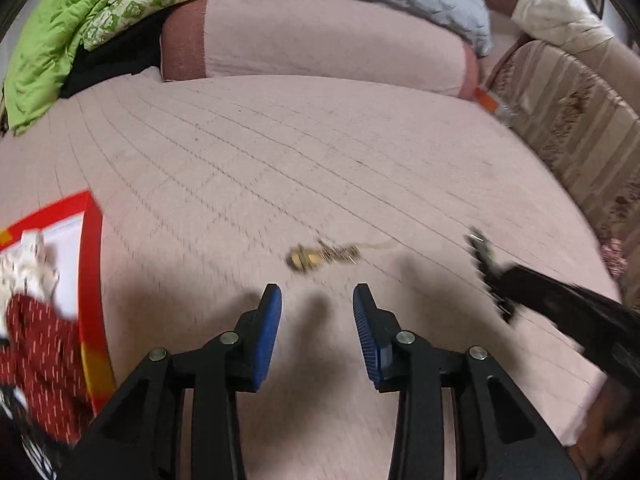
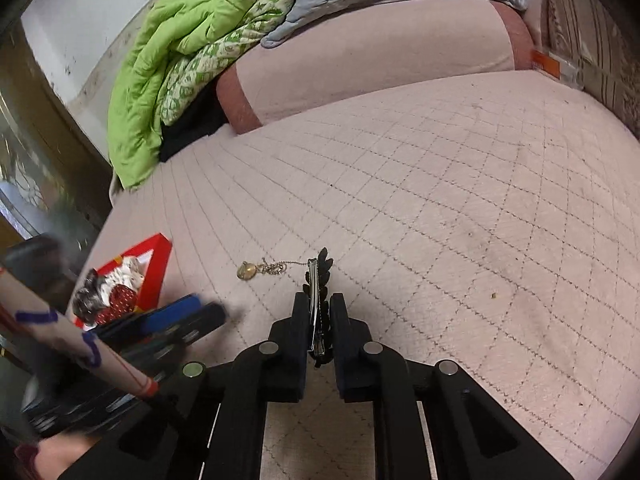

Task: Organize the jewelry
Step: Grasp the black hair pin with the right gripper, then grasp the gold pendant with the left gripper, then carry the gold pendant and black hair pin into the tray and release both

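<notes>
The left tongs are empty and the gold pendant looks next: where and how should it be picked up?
Grip the round gold pendant itself, the only bulky part; the chain trails thinly toward the hair clip held in the right tongs. It lies flat on the quilt, so the open left tongs should probably descend from above, fingers straddling it crosswise to the chain.

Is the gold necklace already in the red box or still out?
Out: the gold necklace lies on the pink quilt, beside the red box.

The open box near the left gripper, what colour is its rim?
Red rim on the box, clearest in the right wrist view.
</notes>
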